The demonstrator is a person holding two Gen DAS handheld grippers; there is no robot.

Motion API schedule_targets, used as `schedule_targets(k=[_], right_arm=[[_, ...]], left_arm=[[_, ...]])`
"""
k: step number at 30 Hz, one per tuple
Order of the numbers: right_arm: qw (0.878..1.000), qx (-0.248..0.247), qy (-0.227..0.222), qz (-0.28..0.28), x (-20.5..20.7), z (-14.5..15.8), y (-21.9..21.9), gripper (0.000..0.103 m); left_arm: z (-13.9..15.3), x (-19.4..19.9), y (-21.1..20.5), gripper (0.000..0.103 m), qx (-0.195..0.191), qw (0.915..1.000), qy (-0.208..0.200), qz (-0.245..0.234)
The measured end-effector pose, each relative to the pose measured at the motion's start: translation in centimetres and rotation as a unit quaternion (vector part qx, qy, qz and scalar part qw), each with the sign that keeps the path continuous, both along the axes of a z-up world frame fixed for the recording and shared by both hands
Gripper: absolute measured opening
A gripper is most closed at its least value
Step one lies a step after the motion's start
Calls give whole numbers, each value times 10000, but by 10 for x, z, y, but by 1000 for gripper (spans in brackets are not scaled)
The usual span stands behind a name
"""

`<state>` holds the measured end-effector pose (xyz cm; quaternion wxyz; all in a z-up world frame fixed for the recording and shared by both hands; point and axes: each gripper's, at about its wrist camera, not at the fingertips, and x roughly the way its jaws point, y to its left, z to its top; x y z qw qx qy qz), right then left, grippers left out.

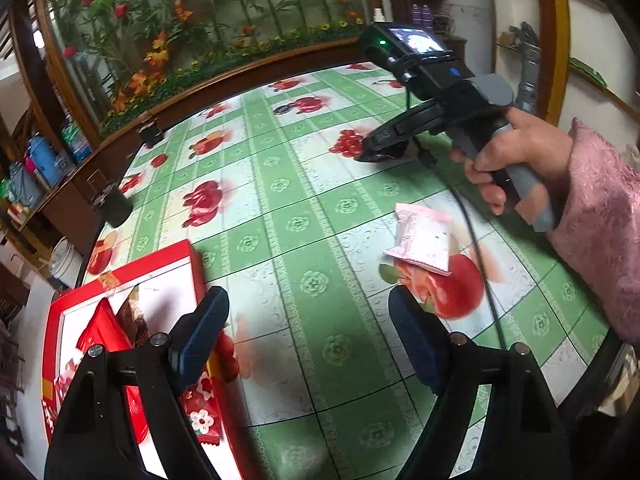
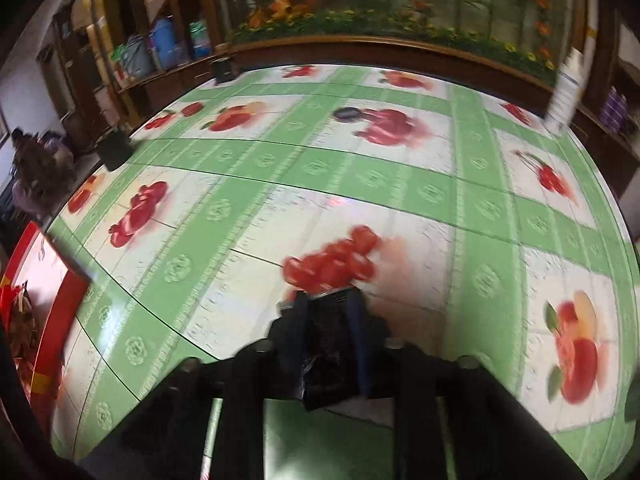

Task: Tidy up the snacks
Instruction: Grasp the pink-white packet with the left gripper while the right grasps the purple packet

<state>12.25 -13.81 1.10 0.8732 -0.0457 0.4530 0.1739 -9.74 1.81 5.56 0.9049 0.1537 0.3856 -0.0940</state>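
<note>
My left gripper is open and empty above the green fruit-print tablecloth. A red box with white lining sits at the left and holds red and brown snack packets. A pink and white snack packet lies on the cloth ahead to the right. My right gripper is farther back, held by a hand. In the right wrist view the right gripper is shut on a dark snack packet above the cloth. The red box shows at the left edge.
A wooden ledge with artificial flowers borders the far side of the table. Two dark cylinders stand at the table's left edge. A black cable trails from the right gripper across the cloth. Shelves with bottles stand at the left.
</note>
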Motion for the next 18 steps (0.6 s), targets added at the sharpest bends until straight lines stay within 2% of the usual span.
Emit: schedule_targets(k=[1,3,6,9,11,15,16,18], right_arm=[[9999,4,63,-86,-4,-1,-9,6],[9996,69,164,-221,-13,-2,-30,1],[9975,422,430,-357,-26,-2,-63,1],[9922,1028,604,-368,-43,-4,-100,1],[9851,1491,747,-424,-51,-5,-125,1],[9566,2711,931,-526,-53,-1,-166,1],[9522,2854,955,-534,-53,-1,-171,1],[9574,2665,976,-534,-53,0,-168,2]], left_arm=[[0,0,-2,82,2,10000,-10,-74],[0,3,-6,82,-30,9997,4,-230],[-1,10,-15,82,-168,9989,114,-420],[-3,18,-25,82,-213,9978,168,-600],[-4,22,-33,82,-237,9968,178,-738],[-8,32,-46,82,-194,9953,263,-908],[-10,33,-49,82,-162,9950,280,-948],[-13,35,-56,82,-127,9939,320,-1052]])
